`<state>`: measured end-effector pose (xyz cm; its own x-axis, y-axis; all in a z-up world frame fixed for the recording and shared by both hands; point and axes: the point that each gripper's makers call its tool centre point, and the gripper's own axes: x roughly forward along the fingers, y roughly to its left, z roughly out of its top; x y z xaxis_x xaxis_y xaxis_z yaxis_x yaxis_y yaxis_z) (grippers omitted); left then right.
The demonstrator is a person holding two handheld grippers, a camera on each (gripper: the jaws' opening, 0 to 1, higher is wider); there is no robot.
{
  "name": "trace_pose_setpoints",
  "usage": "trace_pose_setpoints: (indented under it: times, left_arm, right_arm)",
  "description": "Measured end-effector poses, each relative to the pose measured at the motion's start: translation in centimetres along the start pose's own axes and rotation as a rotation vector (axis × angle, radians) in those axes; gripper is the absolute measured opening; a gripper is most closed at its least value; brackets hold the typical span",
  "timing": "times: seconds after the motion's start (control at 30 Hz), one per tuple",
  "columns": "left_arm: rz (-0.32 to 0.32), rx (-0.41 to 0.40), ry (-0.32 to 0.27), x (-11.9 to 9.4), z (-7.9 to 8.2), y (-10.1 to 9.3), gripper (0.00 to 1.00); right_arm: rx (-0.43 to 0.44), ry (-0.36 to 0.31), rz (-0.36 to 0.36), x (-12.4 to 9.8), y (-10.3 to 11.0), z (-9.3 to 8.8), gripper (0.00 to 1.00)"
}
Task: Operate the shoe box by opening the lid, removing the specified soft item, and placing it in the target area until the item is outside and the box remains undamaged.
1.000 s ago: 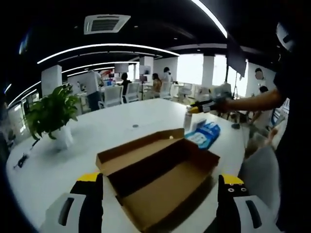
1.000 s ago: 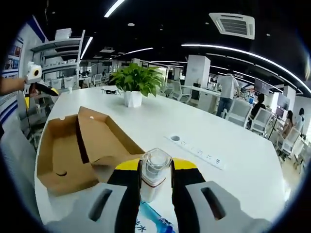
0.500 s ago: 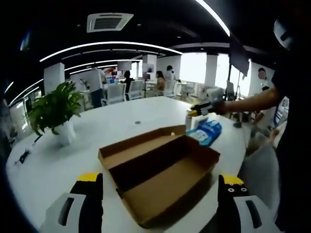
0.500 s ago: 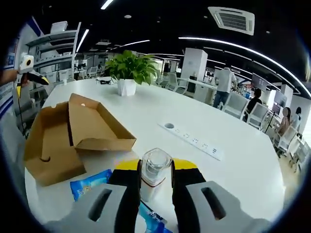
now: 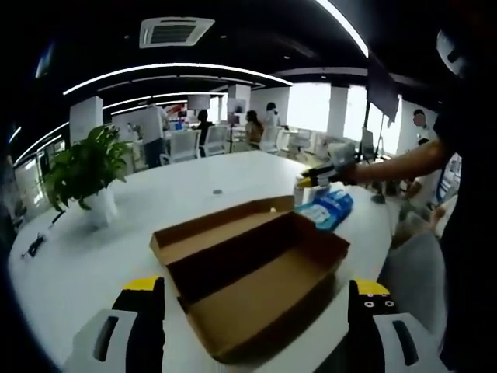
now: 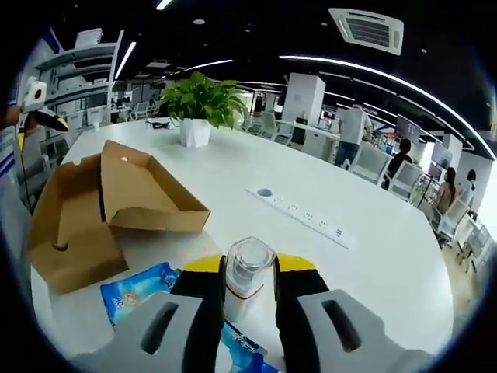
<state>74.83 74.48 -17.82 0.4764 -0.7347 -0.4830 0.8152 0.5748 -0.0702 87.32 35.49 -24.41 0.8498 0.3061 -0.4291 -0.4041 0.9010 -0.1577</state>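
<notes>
The brown cardboard shoe box (image 5: 256,280) lies open on the white table (image 5: 116,241), its lid folded back and its inside bare. My left gripper (image 5: 256,326) hovers open in front of it, jaws wide apart. Beyond the box's far corner lies a blue soft packet (image 5: 326,208). My right gripper (image 5: 317,178), on a person's outstretched arm, is beside that packet. In the right gripper view the right gripper (image 6: 248,281) is shut on a small clear-capped bottle (image 6: 248,258), with the blue packet (image 6: 140,289) and the box (image 6: 74,225) at its left.
A potted plant (image 5: 81,175) stands at the table's far left, also seen as the plant (image 6: 198,101). A white power strip (image 6: 307,219) lies along the table's middle. Chairs and people stand beyond the table. A person's body (image 5: 466,233) fills the right edge.
The right gripper with the bottle has sunk slightly toward the table by the blue packet, and more of the packet shows in its view. The left gripper's view has shifted a little.
</notes>
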Motion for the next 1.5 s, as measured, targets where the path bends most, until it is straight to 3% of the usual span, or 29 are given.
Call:
trace_pose_setpoints:
  times: [0.97, 1.1, 1.33, 1.5]
  left_arm:
    - [0.025, -0.016, 0.016, -0.1, -0.7, 0.2, 0.95]
    - [0.048, -0.017, 0.017, -0.1, -0.8, 0.7, 0.85]
    - [0.084, -0.009, 0.034, 0.1, -1.1, 1.4, 0.76]
    - [0.119, -0.056, 0.064, 0.2, -1.8, 2.1, 0.59]
  right_arm:
    - [-0.043, 0.029, 0.022, -0.6, 0.3, 0.3, 0.25]
    - [-0.042, 0.03, 0.023, -1.1, 0.5, 0.6, 0.26]
    - [-0.034, 0.042, 0.026, -1.9, 0.8, 1.8, 0.28]
    - [-0.028, 0.046, 0.041, -2.4, 1.6, 2.7, 0.3]
